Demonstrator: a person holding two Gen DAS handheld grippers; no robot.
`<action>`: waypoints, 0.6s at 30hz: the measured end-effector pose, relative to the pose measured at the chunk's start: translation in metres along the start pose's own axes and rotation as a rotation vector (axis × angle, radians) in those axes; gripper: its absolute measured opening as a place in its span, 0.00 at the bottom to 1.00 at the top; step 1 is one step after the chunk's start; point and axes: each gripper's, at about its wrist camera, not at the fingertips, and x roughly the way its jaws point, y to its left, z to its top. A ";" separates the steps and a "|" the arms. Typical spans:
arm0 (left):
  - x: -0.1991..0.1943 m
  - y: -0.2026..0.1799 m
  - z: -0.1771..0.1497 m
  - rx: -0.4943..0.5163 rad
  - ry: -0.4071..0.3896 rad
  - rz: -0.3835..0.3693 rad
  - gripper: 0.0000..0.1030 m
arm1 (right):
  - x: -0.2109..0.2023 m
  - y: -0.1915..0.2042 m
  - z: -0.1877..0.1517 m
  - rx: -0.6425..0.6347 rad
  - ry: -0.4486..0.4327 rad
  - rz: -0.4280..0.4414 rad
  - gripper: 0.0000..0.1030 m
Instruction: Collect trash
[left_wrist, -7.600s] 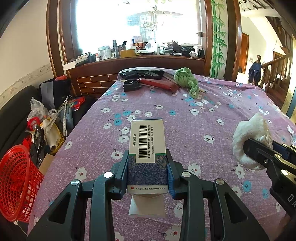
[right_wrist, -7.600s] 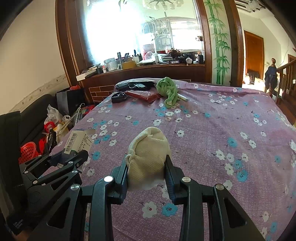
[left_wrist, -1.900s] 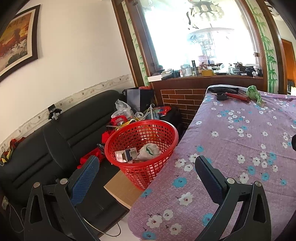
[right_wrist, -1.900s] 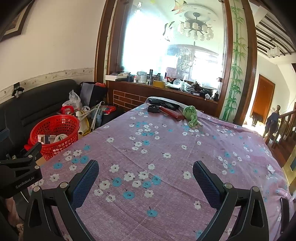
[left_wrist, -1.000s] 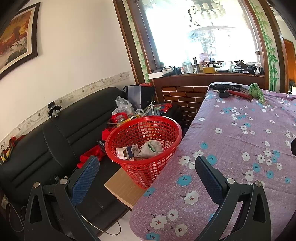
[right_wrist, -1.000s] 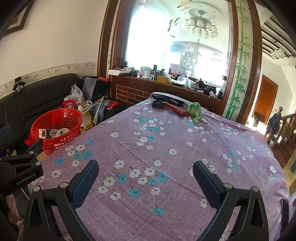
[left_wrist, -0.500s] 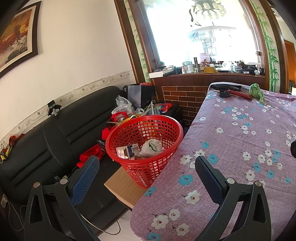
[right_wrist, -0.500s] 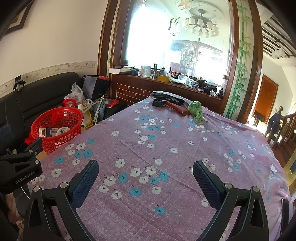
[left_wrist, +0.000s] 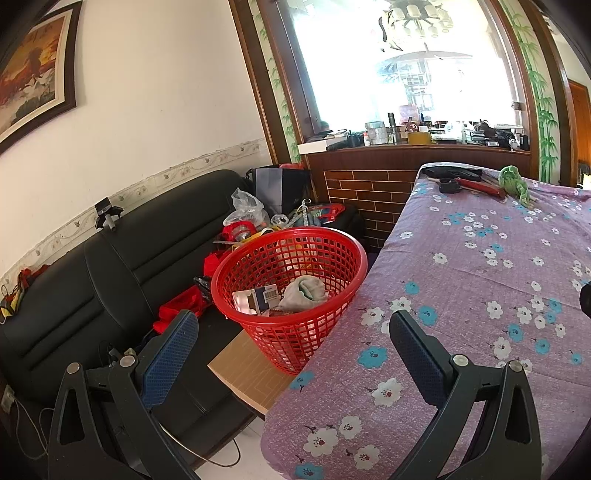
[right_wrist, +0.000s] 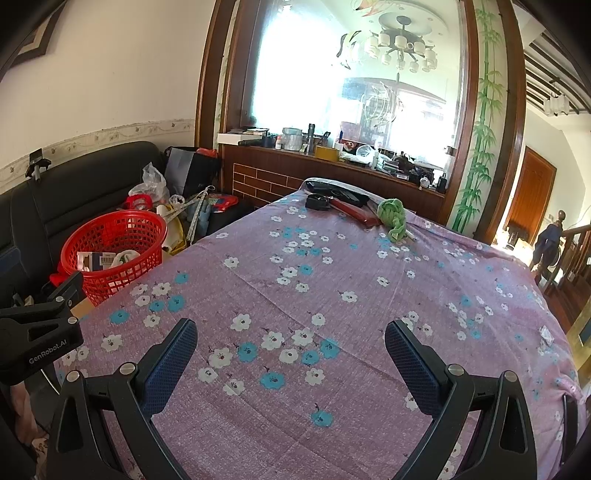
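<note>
1. Left gripper (left_wrist: 295, 339) was held level over the table's left edge, jaws spread wide with nothing between them. Its blue-padded fingers (left_wrist: 168, 354) framed the red mesh basket (left_wrist: 291, 291).
2. The basket stood on a cardboard box (left_wrist: 251, 373) just beside the table, in front of a black sofa (left_wrist: 92, 280).
3. Inside the basket lay a carton with a barcode (left_wrist: 258, 297) and a crumpled whitish cloth wad (left_wrist: 304, 291), touching each other.
4. Right gripper (right_wrist: 291, 354) hovered above the purple flowered tablecloth (right_wrist: 369, 295), jaws equally wide apart and empty, pointing down the table's length.
5. At the far end lay a green knotted cloth (right_wrist: 393, 218), a red flat case (right_wrist: 354, 214) and a small black item (right_wrist: 317, 202).
6. The left gripper's body showed at the right view's left edge, between basket and lens.
</note>
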 end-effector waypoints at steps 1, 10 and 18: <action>0.000 0.000 0.000 0.000 0.000 0.000 1.00 | 0.000 0.001 -0.001 -0.001 0.000 0.001 1.00; 0.001 -0.004 -0.001 0.012 0.001 -0.009 1.00 | 0.003 -0.002 -0.004 0.008 0.006 -0.003 1.00; 0.002 -0.073 0.010 0.142 0.057 -0.205 1.00 | 0.022 -0.065 -0.015 0.161 0.109 -0.116 1.00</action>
